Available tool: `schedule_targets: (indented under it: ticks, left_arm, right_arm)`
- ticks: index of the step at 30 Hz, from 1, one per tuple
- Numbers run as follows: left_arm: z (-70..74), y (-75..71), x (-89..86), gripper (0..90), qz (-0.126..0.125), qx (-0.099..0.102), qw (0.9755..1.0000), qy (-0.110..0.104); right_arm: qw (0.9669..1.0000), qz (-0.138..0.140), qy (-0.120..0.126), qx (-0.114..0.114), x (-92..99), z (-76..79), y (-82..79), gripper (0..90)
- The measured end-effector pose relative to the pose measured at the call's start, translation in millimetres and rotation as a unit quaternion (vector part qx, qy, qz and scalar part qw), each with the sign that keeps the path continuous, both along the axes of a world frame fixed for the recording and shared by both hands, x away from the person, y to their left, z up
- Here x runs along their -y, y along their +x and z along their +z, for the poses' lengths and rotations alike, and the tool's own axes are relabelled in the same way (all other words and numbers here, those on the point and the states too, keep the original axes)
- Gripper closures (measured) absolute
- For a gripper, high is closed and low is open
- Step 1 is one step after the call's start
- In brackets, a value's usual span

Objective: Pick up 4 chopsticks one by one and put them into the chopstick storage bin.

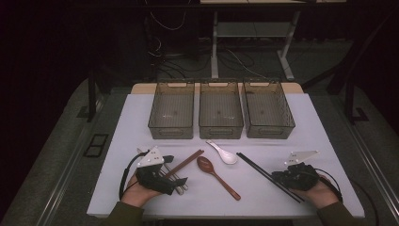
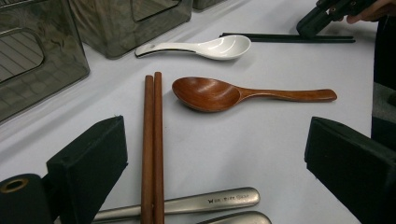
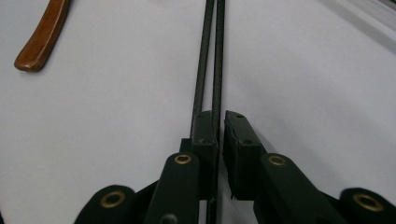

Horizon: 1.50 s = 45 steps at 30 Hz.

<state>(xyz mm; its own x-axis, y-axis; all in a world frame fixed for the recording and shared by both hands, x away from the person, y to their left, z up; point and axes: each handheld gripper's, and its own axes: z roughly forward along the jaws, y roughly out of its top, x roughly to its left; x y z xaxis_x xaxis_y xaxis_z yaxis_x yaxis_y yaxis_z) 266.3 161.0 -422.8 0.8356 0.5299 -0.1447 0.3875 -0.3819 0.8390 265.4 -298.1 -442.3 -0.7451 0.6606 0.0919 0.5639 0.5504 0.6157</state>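
Right tool (image 3: 218, 140) pinches the pair of black chopsticks (image 3: 211, 56), its jaws nearly together on them. These chopsticks lie on the white tabletop (image 1: 282, 122) at about 4 o'clock, slanting toward 10 o'clock. Left tool (image 2: 215, 154) stands wide apart at 7 o'clock, holding nothing, over brown wooden chopsticks (image 2: 153, 140) and metal cutlery handles (image 2: 219, 199). Between both tools lie a wooden spoon (image 2: 210, 93) and a white ceramic spoon (image 2: 219, 46). Three clear bins (image 1: 221, 110) sit at 12 o'clock.
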Motion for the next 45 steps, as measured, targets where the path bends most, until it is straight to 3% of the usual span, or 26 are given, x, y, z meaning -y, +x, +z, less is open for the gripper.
schedule_targets:
  ticks: [16,25,35,45]
  left_arm:
    - [-0.2,-0.2,0.8,4.9,-0.003,0.0,1.0,0.003]
    - [-0.6,-0.3,1.5,5.2,-0.004,0.0,1.0,0.002]
    - [-1.6,0.0,2.6,5.5,-0.007,-0.001,1.0,-0.001]
    - [-1.3,0.4,4.3,5.5,-0.01,0.002,0.9999,-0.003]
  right_arm:
    - [0.9998,-0.005,0.001,0.017,-6.3,-1.9,4.2,78.2]
    - [0.9995,-0.004,-0.009,0.029,-8.3,-3.3,3.2,84.6]
    - [0.9996,-0.006,-0.005,0.029,-7.6,-3.7,3.3,85.9]
    - [0.9993,-0.013,0.031,0.014,2.4,-0.7,7.4,85.9]
